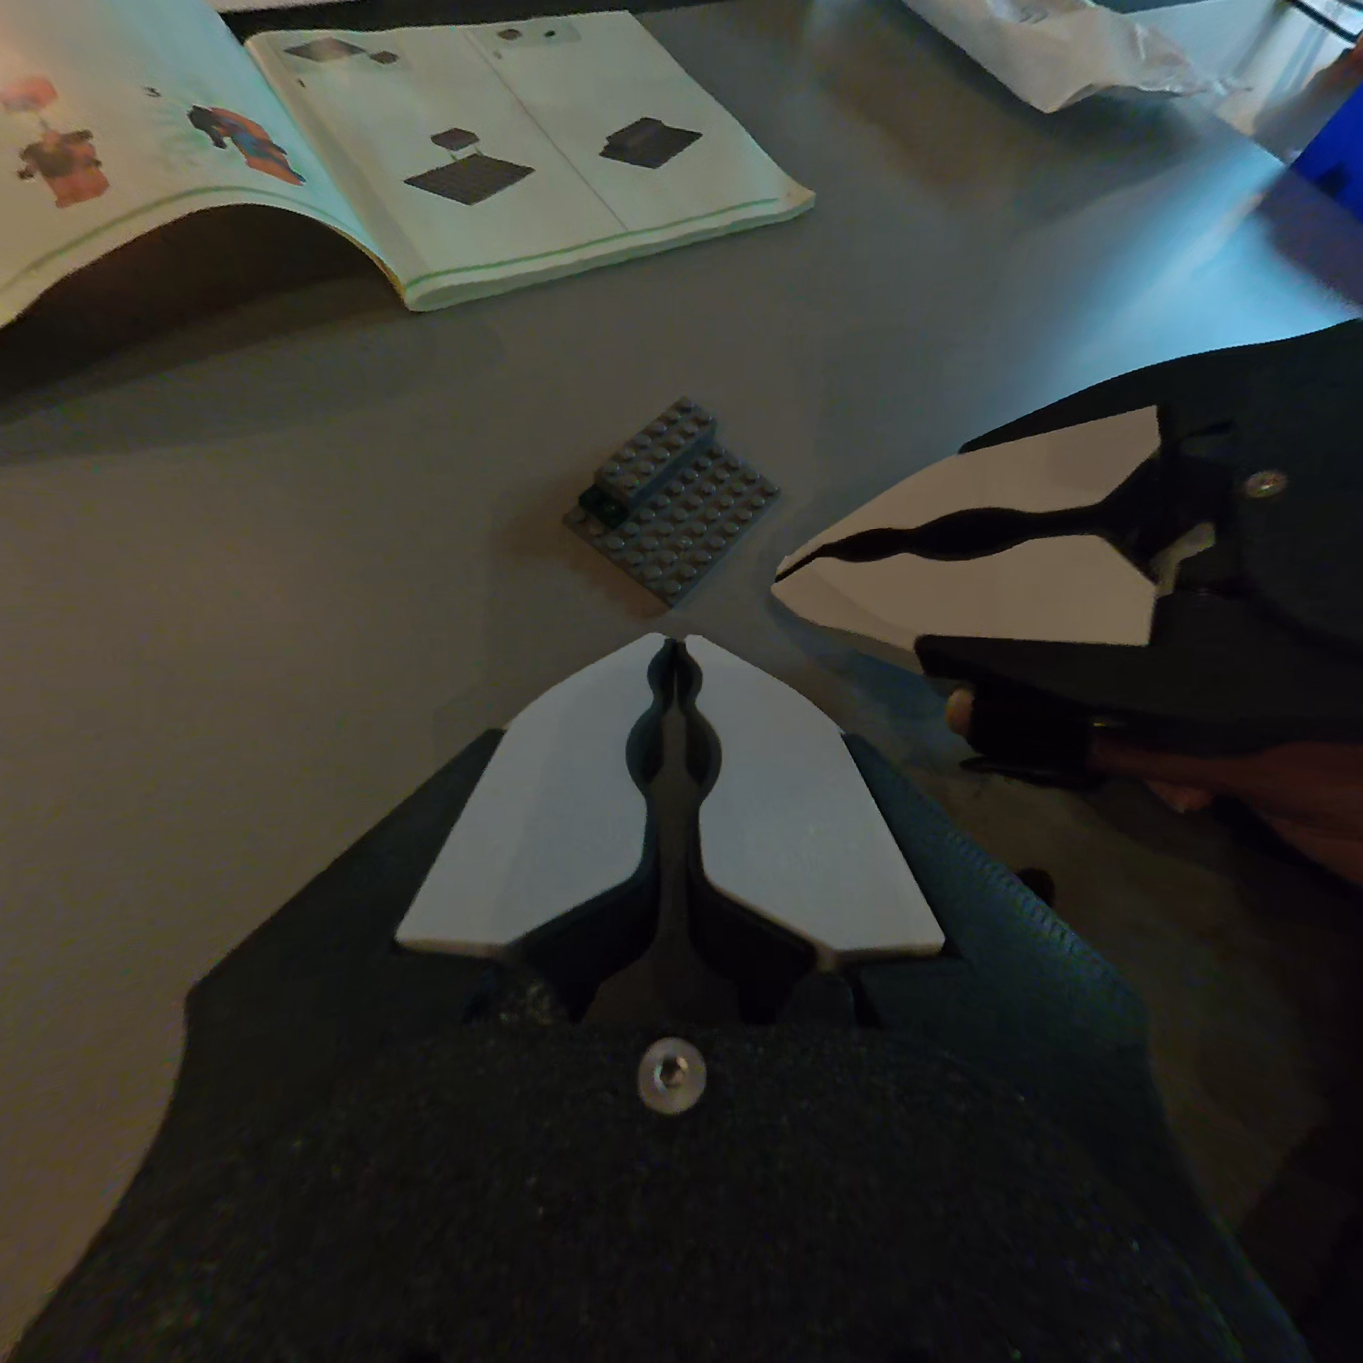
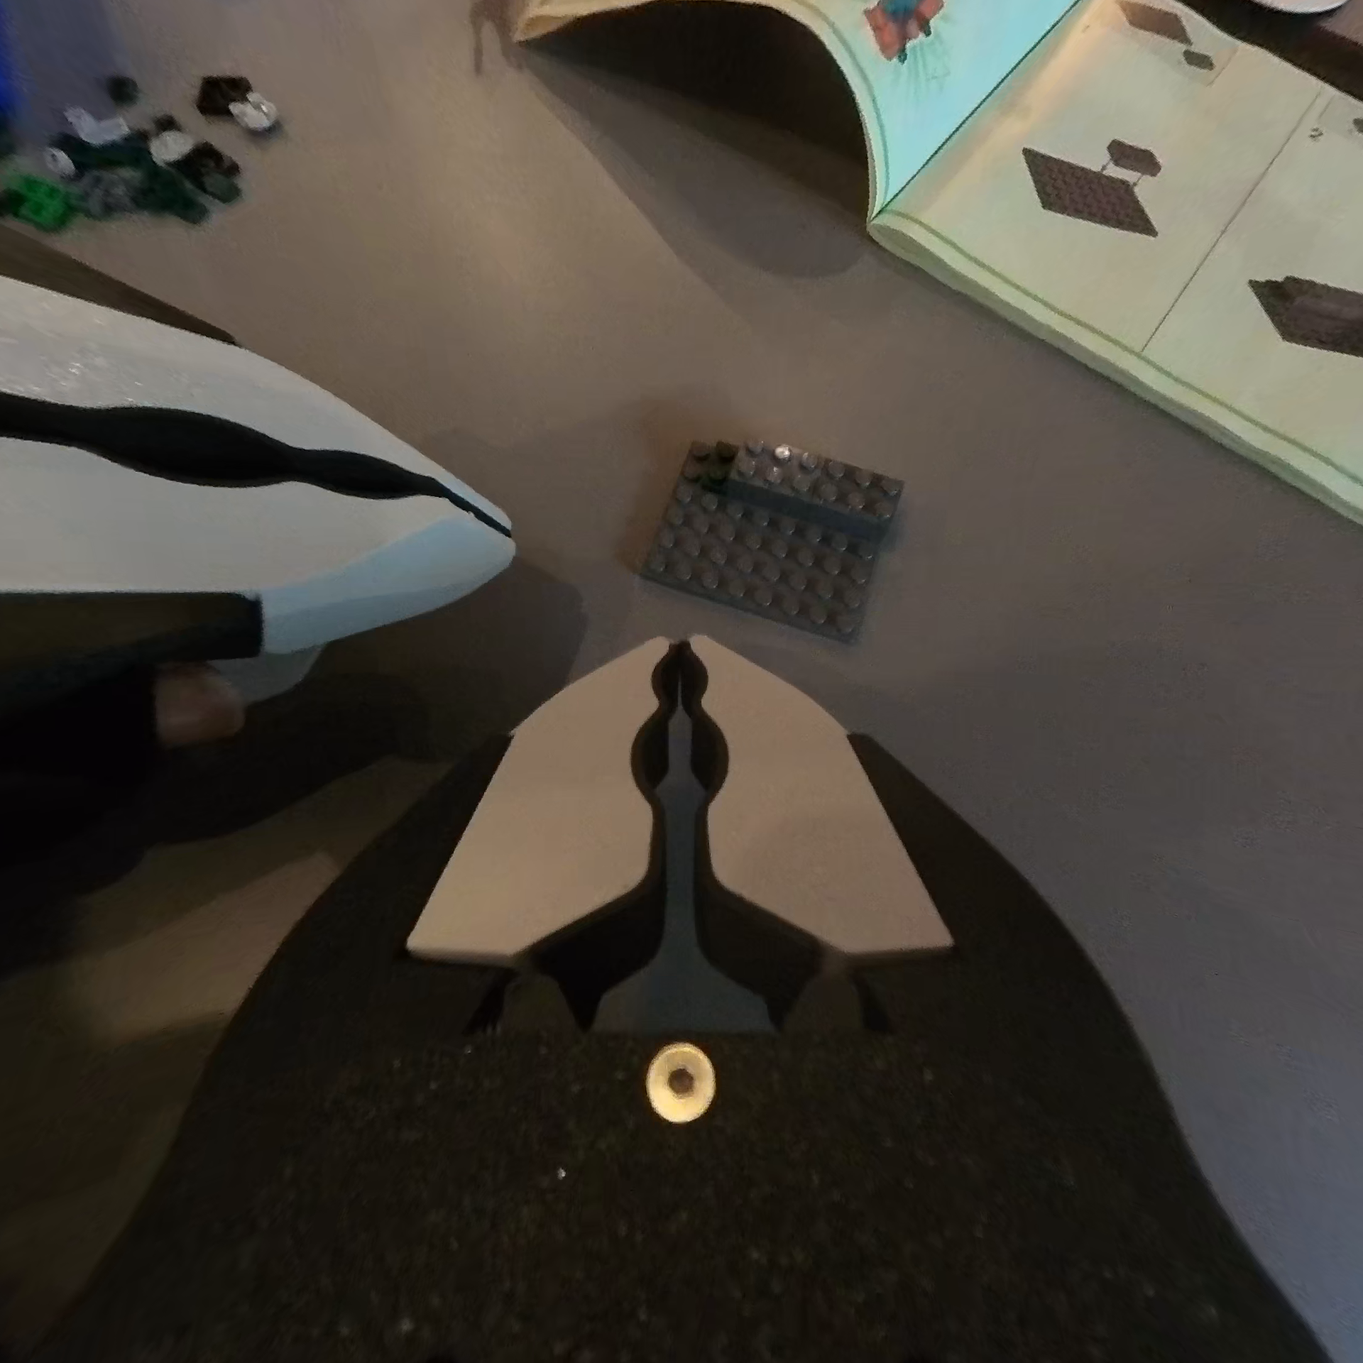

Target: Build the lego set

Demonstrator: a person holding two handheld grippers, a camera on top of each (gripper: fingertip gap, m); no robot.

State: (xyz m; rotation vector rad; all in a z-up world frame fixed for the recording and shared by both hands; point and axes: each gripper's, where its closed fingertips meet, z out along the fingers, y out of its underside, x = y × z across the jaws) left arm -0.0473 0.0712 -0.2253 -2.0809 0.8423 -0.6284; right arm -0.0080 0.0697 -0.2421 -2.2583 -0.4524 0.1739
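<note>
Left wrist view shows the gray lego plate (image 1: 675, 509) flat on the bench (image 1: 295, 664), just past the clenched, empty left hand-held gripper (image 1: 675, 643). The right hand-held gripper (image 2: 682, 645) is clenched and empty too. A small dark piece, maybe green, sits on one corner. An open booklet (image 1: 516, 147) lies behind.

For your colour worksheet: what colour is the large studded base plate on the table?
Dark grey; the square studded base plate shows best in the right wrist view.

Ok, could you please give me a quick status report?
Left tool shut, empty; right tool same. Grey baseplate on table, untouched. Nothing blocking it.
</note>
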